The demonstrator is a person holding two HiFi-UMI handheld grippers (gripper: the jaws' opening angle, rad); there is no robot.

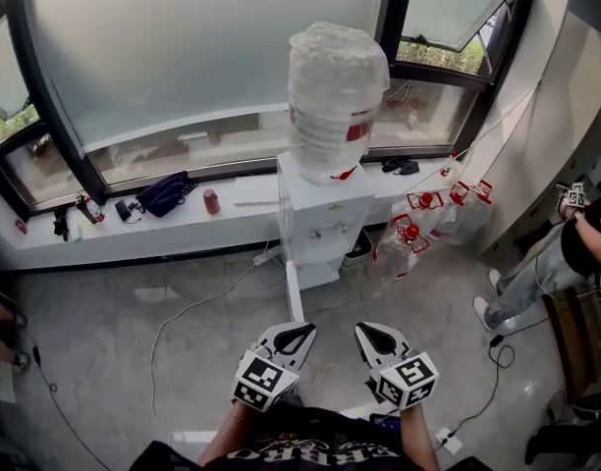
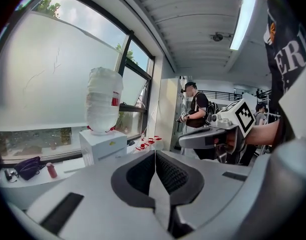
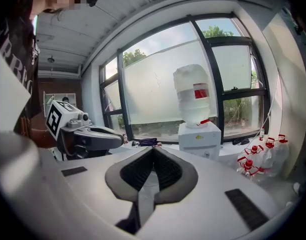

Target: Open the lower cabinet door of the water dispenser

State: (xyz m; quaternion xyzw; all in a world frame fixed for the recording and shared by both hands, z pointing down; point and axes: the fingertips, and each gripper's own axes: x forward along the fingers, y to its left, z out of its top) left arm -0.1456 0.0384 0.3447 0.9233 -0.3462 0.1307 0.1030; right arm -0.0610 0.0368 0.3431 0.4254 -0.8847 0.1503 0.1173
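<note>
The white water dispenser (image 1: 318, 209) stands against the window ledge with a large clear bottle (image 1: 335, 91) on top. A thin white panel (image 1: 294, 297) juts from its lower left corner toward me; it looks like the lower door swung out, seen edge-on. Both grippers hover low in the head view, well short of the dispenser. My left gripper (image 1: 303, 330) and right gripper (image 1: 367, 330) are side by side, both shut with nothing between the pads. The left gripper view shows the closed jaws (image 2: 154, 156) and the dispenser (image 2: 103, 144) far off; the right gripper view shows the same (image 3: 153, 154), dispenser (image 3: 199, 139).
Several empty jugs with red caps (image 1: 423, 219) sit right of the dispenser. A person (image 1: 566, 253) stands at the far right. Cables (image 1: 183, 312) and a power strip (image 1: 448, 442) lie on the floor. A dark bag (image 1: 166, 192) and red can (image 1: 211, 201) rest on the ledge.
</note>
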